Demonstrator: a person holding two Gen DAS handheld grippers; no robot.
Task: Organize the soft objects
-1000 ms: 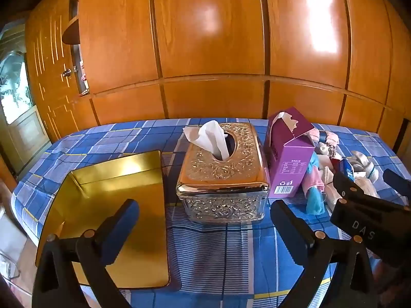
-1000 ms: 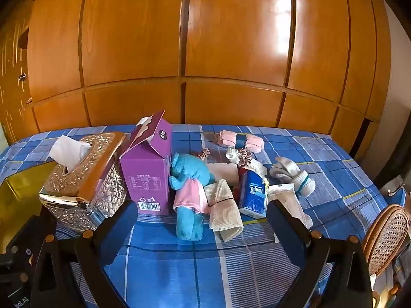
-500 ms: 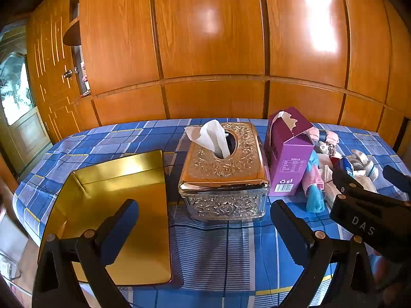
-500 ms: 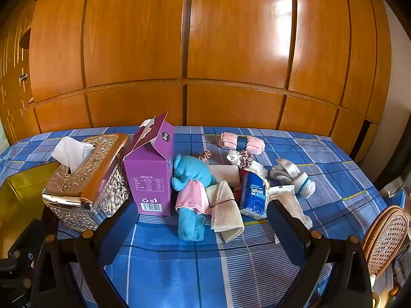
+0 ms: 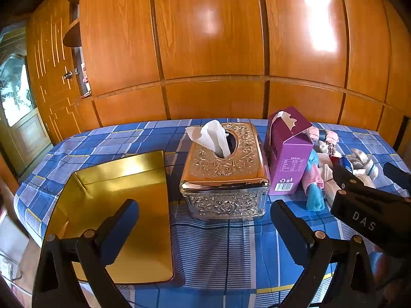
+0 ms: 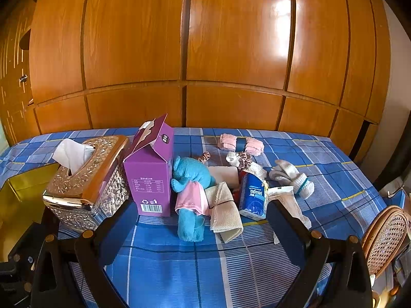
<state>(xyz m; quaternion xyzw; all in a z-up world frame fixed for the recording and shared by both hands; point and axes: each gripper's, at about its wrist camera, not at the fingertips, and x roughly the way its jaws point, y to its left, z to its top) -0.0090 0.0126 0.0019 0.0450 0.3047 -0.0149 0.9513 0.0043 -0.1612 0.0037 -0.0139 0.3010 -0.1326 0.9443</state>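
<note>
Left wrist view shows my left gripper [image 5: 204,228] at the bottom of the frame, its fingers spread wide and holding nothing. Between them, in the middle of the frame, stands the ornate metal tissue box [image 5: 224,173] on the counter [image 5: 223,251] with its blue checked cloth; a white tissue [image 5: 210,137] sticks up from its slot. At lower left lies the gold tray [image 5: 115,205], with nothing in it. Just right of the tissue box stands the purple carton [image 5: 289,151], its top torn open.

Right wrist view has my right gripper [image 6: 201,227] low in the frame, fingers also spread and holding nothing. The soft things lie in the middle: a blue plush toy [image 6: 191,177] leaning against the carton, a beige cloth [image 6: 224,211] touching it, a blue tissue pack [image 6: 254,196], grey socks [image 6: 291,177], and a pink roll [image 6: 240,142] further up.
</note>
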